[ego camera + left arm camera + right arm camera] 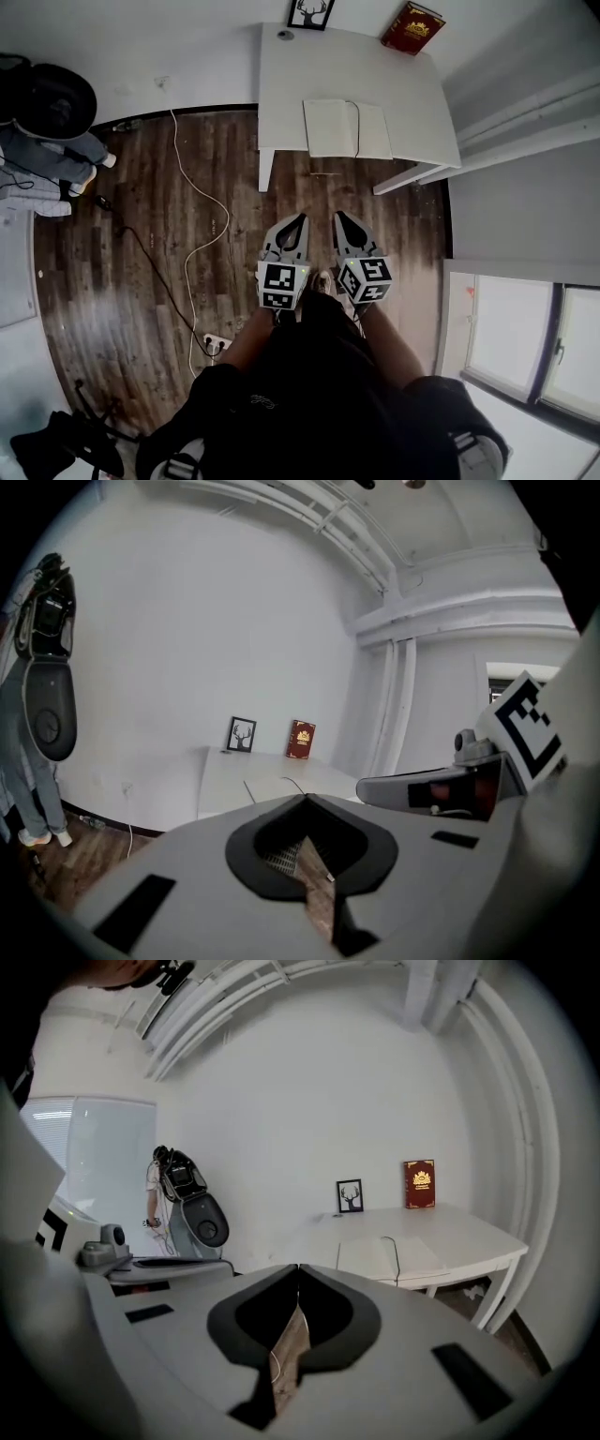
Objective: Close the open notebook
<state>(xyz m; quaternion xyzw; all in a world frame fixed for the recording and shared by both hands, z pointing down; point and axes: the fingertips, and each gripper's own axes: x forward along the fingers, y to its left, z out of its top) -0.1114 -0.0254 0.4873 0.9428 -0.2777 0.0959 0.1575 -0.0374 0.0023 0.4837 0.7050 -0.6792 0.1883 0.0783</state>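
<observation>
- Head view: both tools are held out over the dark wooden floor [141, 281], side by side and close together, with a marker cube at the back of each.
- The left gripper [301, 217] and the right gripper [338, 217] each taper to a closed point, with nothing in either one.
- Ahead of them stands a white table [281, 84] against the wall. The open notebook [347, 128] lies flat near the table's front edge, pages up, well apart from both tools.
- A red book [412, 27] and a framed deer picture [310, 12] lean on the wall at the back of the table. A white cable [199, 239] snakes across the floor on the left.
- Left gripper view: the jaws meet at their tips and only a sliver of floor shows behind them, so they grip nothing. The notebook [274, 788] lies beyond on the table. The right tool's jaws reach in from the right.
- Right gripper view: the jaws are pressed together and empty. The notebook [386, 1258] lies open on the table ahead and to the right, with the red book [419, 1184] and deer picture [350, 1195] behind it. A black bag [195, 1213] stands by the wall on the left.
</observation>
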